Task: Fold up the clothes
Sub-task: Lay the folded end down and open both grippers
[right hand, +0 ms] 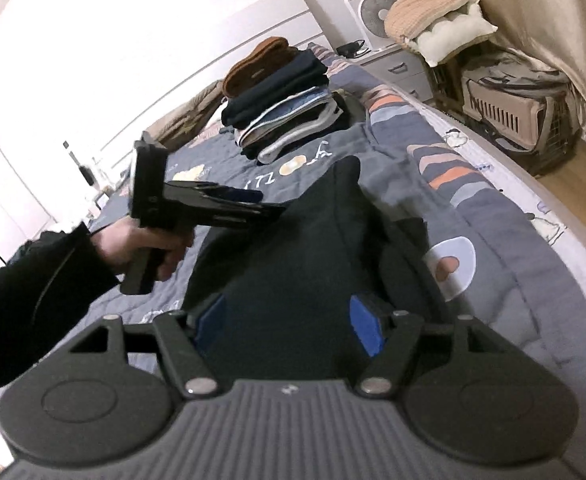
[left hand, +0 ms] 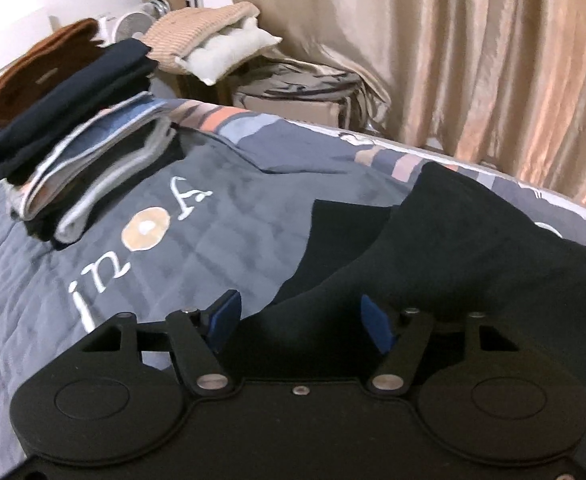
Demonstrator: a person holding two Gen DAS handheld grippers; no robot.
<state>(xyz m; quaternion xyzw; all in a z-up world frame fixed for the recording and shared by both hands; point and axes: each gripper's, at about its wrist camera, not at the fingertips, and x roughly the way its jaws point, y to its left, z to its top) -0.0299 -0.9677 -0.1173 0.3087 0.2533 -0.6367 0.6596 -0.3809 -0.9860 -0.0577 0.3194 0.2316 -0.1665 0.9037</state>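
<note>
A black garment (right hand: 293,248) lies on the grey quilt (right hand: 493,264), running away between the right gripper's (right hand: 289,326) spread blue pads (right hand: 365,330), which seem not to press it, though blur hides the contact. To its left a sleeved hand (right hand: 145,248) holds the left gripper (right hand: 253,202) above the garment's edge. A stack of folded clothes (right hand: 281,108) sits farther up the bed.

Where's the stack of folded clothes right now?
The stack of folded clothes sits on the bed's grey quilt near the headboard, beyond the black garment; upper left in the left wrist view.
</note>
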